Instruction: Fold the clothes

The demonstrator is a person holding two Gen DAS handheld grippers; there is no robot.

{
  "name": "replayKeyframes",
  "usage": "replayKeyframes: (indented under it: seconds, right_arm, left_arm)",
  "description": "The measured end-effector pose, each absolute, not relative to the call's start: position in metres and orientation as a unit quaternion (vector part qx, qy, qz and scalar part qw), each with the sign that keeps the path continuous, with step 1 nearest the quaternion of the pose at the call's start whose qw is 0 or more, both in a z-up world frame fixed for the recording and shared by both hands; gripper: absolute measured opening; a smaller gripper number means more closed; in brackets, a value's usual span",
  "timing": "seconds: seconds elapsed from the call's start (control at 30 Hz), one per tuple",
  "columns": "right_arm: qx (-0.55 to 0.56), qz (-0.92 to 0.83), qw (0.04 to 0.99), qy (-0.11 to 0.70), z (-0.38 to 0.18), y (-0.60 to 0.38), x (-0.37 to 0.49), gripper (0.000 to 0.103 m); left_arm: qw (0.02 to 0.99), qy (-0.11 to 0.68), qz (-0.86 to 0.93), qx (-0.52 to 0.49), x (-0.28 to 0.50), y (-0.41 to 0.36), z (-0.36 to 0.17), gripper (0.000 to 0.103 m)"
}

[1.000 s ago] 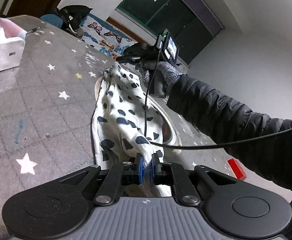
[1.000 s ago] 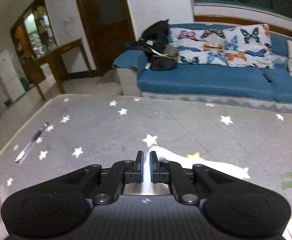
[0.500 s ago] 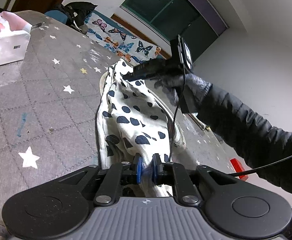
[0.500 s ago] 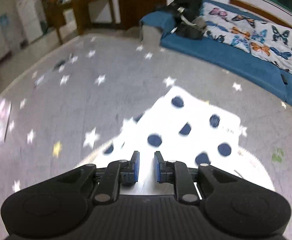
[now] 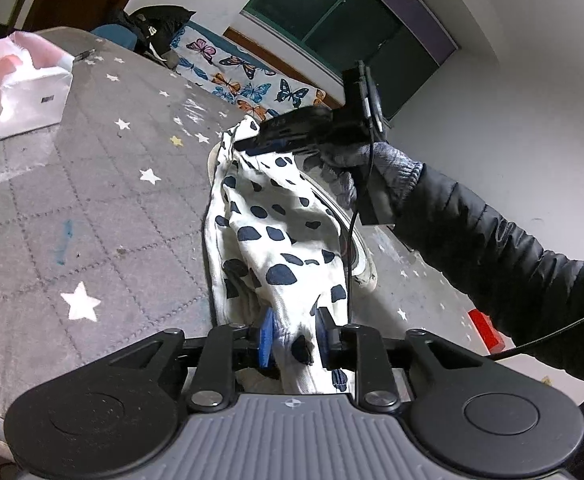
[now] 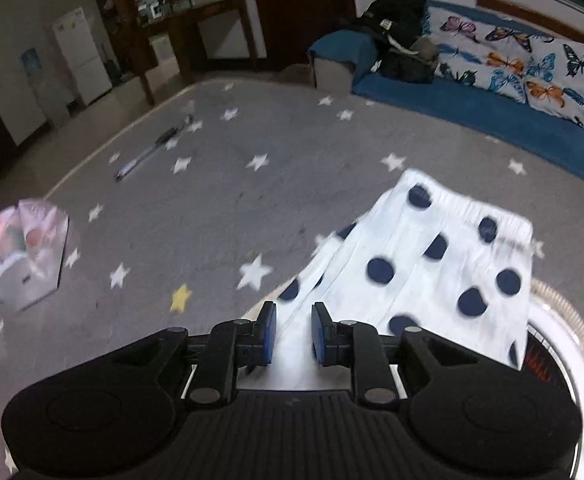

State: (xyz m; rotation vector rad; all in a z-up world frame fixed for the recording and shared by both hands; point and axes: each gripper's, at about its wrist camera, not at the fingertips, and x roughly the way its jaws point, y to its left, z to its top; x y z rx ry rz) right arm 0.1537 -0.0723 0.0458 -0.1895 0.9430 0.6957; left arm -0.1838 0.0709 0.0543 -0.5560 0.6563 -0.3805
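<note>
**Spotted garment stretched between two sets of tongs**

Here the left tongs [image 5: 292, 338] sit low over the grey star-printed tabletop [image 5: 92, 200], their blue pads parted a little, with a bunched end of the white, navy-spotted garment [image 5: 276, 240] lying between them. Whether the pads actually press the cloth cannot be told; the gap looks wider than the fold.

From the left wrist view the garment runs away from the camera as a loose, rumpled band, rising to the right tongs [image 5: 252, 145]. Those are held level above the tabletop, pointing leftward in the frame, at the far end of the cloth. A hand in a grey knitted glove [image 5: 372, 168] grips the device from behind, wrist bent slightly down, the forearm in a black padded sleeve [image 5: 512, 264] reaching in from the right. A black cable [image 5: 350, 248] hangs from the device across the garment.

In the right wrist view the right tongs [image 6: 294, 334] stand partly open, white cloth between the pads, no firm pinch visible. The spotted fabric spreads forward and right, over a round white-rimmed object [image 6: 572, 332]. A white plastic bag [image 6: 20, 248] and a pen [image 6: 152, 148] lie on the tabletop, well apart from the garment.
</note>
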Motion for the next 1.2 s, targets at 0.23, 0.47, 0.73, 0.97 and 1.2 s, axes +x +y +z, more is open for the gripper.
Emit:
replayKeyframes:
  seconds: [0.23,0.47,0.73,0.97,1.2]
  right_arm:
    - [-0.095,0.316,0.831,0.448,0.036,-0.063,0.146,0.004]
    - [-0.043,0.334,0.835,0.435,0.040,-0.065,0.150,0.004]
    - [-0.019,0.349,0.832,0.431,0.049,-0.080,0.151,0.010]
    - [-0.051,0.349,0.840,0.412,0.082,-0.124,0.126,0.018]
    - [-0.066,0.331,0.843,0.420,0.074,-0.183,0.091,0.023]
  left_arm:
    - [0.907,0.292,-0.180,-0.246,-0.200,0.081,0.070,0.031]
    - [0.924,0.259,-0.173,-0.223,-0.188,0.085,0.087,0.033]
    - [0.927,0.259,-0.186,-0.197,-0.135,0.069,0.097,0.033]
    - [0.913,0.293,-0.216,-0.187,-0.062,0.048,0.088,0.033]
    - [0.895,0.352,-0.205,-0.182,0.014,0.029,0.057,0.031]
